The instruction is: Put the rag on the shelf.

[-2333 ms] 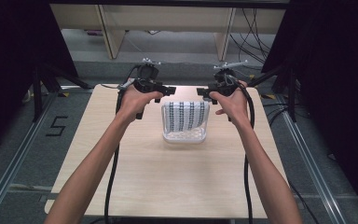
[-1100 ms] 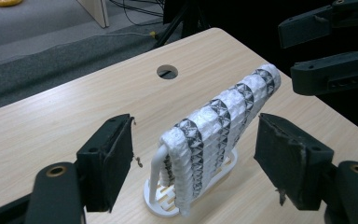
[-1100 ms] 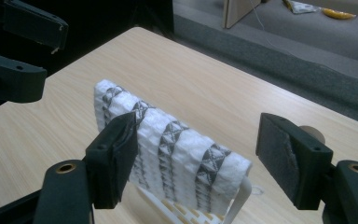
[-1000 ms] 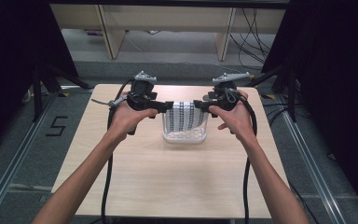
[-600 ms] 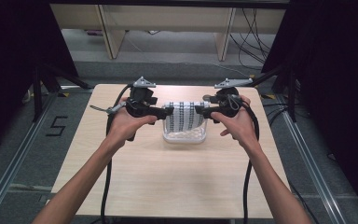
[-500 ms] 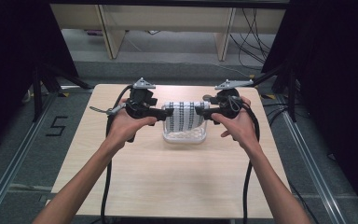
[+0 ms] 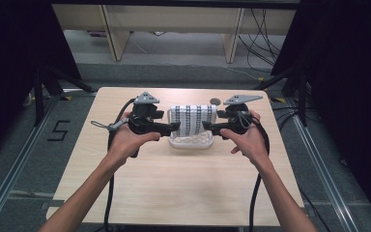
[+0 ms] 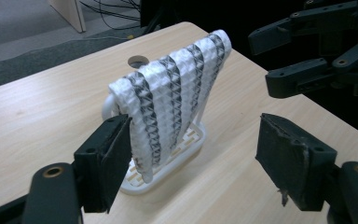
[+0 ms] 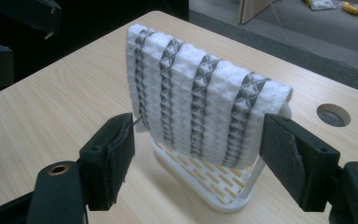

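From the high view, you have the white cloth with dark grey woven stripes (image 7: 192, 120) draped over a white plastic rack with a slotted base (image 7: 191, 141), which stands toward the far middle of the pale wooden table (image 7: 174, 183). Take that rack as your landmark. Your left gripper (image 7: 176, 127) sits just left of it, jaw tips at the cloth's left edge, and your right gripper (image 7: 206, 127) mirrors it just right of the rack, tips at the cloth's right edge. A small round hole in the tabletop (image 7: 215, 101) lies just beyond the rack.

In the left gripper view, your jaws stand spread wide. The cloth (image 8: 172, 95) hangs ahead of them over the rack (image 8: 168, 163), its near end overlapping the left jaw, though you cannot tell whether the two touch. The right gripper (image 8: 303, 51) waits past the rack's far end, its jaws parted too.

In the right gripper view, your jaws are spread as well, framing the cloth (image 9: 200, 98) on the rack (image 9: 209, 184) without closing on it.

As for progress, I judge you are at the approach only: both tools are lined up at the cloth's two ends, but nothing is gripped. Closing on the ends and lifting the cloth off the rack are yet to do.
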{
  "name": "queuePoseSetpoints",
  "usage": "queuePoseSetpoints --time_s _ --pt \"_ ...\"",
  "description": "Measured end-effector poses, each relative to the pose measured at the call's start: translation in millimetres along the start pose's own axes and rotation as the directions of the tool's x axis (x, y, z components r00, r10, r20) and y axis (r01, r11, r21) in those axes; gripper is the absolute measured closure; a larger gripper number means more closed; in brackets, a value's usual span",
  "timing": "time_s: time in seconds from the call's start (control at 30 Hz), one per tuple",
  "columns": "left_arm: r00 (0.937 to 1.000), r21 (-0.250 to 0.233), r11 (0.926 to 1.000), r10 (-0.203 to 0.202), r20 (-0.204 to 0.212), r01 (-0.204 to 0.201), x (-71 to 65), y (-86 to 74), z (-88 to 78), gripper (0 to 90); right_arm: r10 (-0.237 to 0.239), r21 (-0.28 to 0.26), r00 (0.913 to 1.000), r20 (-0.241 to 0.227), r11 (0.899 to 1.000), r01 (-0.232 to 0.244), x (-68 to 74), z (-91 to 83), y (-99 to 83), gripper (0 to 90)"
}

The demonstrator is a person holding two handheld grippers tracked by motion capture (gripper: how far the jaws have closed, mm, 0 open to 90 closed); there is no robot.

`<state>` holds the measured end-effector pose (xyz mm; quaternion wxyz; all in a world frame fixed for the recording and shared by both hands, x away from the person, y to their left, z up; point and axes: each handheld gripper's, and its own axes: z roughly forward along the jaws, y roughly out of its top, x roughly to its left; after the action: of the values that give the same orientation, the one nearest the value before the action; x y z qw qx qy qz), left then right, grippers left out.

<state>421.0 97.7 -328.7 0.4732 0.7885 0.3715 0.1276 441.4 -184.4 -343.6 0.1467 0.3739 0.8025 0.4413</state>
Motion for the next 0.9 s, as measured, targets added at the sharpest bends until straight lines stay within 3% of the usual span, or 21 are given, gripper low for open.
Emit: queuePoseSetpoints --time_s 0.03,0.23,0.3,0.47,0.5,0.53,0.6,0.7,0.8,0.87,0.9 --pt "0.9999 -0.01 0.9999 -0.013 0.004 0.013 -0.8 -1.4 0.3 25.4 0.009 0.007 1.0 0.001 1.0 -0.009 1.6 0.2 -2.0 27.6" --pt "0.9999 0.001 0.9999 0.013 -0.008 -0.013 1.3 -11.2 -1.3 25.1 0.006 -0.003 0.9997 -0.025 1.0 -0.006 2.8 0.0 -10.4 27.0" --pt "1.0 -0.012 0.9999 -0.003 -0.004 0.003 0.8 -15.0 -1.0 25.1 -0.01 -0.02 0.9997 -0.023 1.0 0.01 2.6 -1.3 -12.5 27.0" --pt "0.9999 -0.011 0.9999 0.013 -0.004 -0.013 -1.3 -22.6 -2.3 24.9 0.013 -0.02 0.9994 -0.032 1.0 -0.014 9.0 -4.4 -17.7 27.0" --pt "1.0 -0.017 0.9998 0.006 0.002 -0.006 -2.0 -23.7 -1.8 24.9 -0.025 -0.031 0.9988 -0.042 0.999 0.023 7.3 -3.6 -17.8 27.0" --pt "0.9999 -0.015 0.9998 0.011 -0.001 -0.011 -2.7 -25.6 -1.3 24.9 -0.034 -0.038 0.9987 -0.038 0.999 0.032 7.5 -4.1 -18.6 27.0" --pt "0.9996 0.002 0.9996 0.03 0.0 -0.03 -2.5 -28.7 -0.6 24.5 0.005 -0.032 0.999 -0.044 0.999 -0.006 11.5 -6.1 -21.2 27.0" --pt "0.9999 -0.007 0.9998 0.017 0.003 -0.017 -3.6 -34.0 0.2 23.9 -0.018 -0.033 0.9986 -0.05 0.999 0.016 12.3 -6.8 -25.2 26.8" --pt "0.9998 -0.01 0.9998 0.015 0.011 -0.015 -4.4 -40.1 -1.8 23.6 -0.005 -0.019 0.9987 -0.051 1.0 0.004 14.5 -8.8 -29.4 26.8" --pt "0.9996 -0.013 0.9998 0.015 0.026 -0.015 -4.3 -44.2 -3.5 23.3 -0.022 -0.017 0.9982 -0.057 1.0 0.021 13.8 -9.1 -32.5 26.6" --pt "0.9994 -0.013 0.9998 0.017 0.03 -0.016 -3.8 -46.0 -4.5 23.2 -0.005 -0.013 0.9981 -0.061 1.0 0.004 14.6 -10.0 -33.4 26.6"
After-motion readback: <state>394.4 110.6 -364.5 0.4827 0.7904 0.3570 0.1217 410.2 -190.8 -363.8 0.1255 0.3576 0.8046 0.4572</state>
